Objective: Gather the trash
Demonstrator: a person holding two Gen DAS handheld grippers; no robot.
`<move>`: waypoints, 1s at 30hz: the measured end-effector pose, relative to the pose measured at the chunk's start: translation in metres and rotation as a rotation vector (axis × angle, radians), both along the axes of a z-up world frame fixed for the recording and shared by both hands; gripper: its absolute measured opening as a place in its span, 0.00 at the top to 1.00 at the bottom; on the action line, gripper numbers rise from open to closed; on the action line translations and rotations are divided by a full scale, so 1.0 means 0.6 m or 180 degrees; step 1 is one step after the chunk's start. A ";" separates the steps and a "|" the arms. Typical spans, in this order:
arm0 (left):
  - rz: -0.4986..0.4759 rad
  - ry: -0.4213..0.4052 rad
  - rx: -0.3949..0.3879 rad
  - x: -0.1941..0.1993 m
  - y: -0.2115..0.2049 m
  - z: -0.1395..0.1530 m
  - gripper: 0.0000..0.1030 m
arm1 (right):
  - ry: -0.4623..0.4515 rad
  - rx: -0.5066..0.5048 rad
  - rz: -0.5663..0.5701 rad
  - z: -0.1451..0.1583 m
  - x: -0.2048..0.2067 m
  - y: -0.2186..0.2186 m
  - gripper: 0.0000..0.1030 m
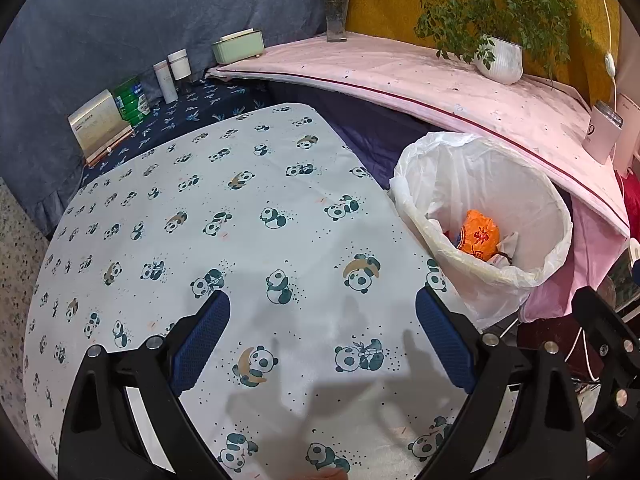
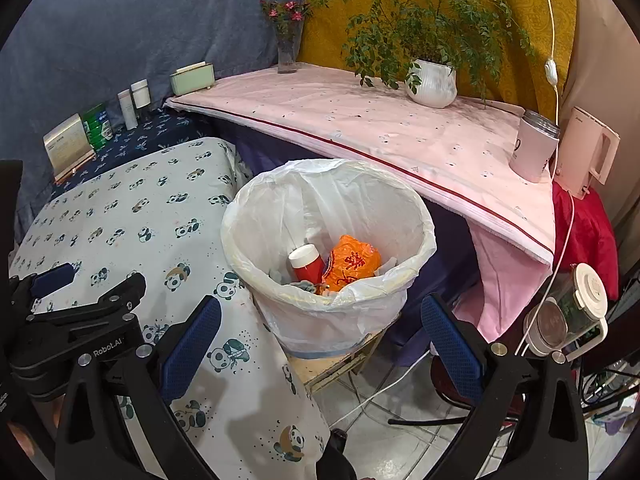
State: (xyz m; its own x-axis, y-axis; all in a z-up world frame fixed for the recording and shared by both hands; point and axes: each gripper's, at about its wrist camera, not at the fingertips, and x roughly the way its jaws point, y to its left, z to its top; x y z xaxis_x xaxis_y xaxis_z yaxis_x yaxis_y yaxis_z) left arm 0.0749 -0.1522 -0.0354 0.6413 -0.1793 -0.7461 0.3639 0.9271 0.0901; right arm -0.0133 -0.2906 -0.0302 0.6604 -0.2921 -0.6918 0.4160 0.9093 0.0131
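Panda-print tablecloth [image 1: 248, 216] covers the table w/ no loose trash showing on it; pink-covered shelf [image 2: 360, 128] runs behind w/ a potted plant [image 2: 432, 84] and flower vase [image 2: 288, 48].

Trash bin [image 2: 416, 224], lined w/ a white bag, sits off the table edge, ahead and centred between the right tongs [image 2: 320, 344], and ahead-right of the left tongs [image 1: 322, 334]. Inside: orange wrapper [image 2: 352, 264] and red bottle w/ white cap [image 2: 308, 262], plus paper scraps.

Judgement: collecting looks near done. To do this step well, scan the table edges and far side by the boxes for leftovers, approach any item low w/ fingers wide, and drop over the bin's middle so nothing catches the bag rim.

Left tongs: spread wide, empty, hovering above the cloth, touching nothing. Right tongs: also spread wide, empty, in front of the bin, not touching it.
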 end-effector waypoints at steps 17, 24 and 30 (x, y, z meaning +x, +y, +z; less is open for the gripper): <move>0.0062 0.0023 0.0031 -0.007 0.002 -0.005 0.13 | 0.0023 -0.0016 -0.0015 -0.005 -0.004 0.000 0.06; 0.0051 0.0016 0.0046 -0.007 0.000 -0.004 0.13 | 0.0033 -0.0013 -0.0016 -0.007 -0.005 0.000 0.06; 0.0048 0.0023 0.0045 -0.007 0.002 -0.004 0.13 | 0.0032 -0.0013 -0.0017 -0.007 -0.005 0.001 0.06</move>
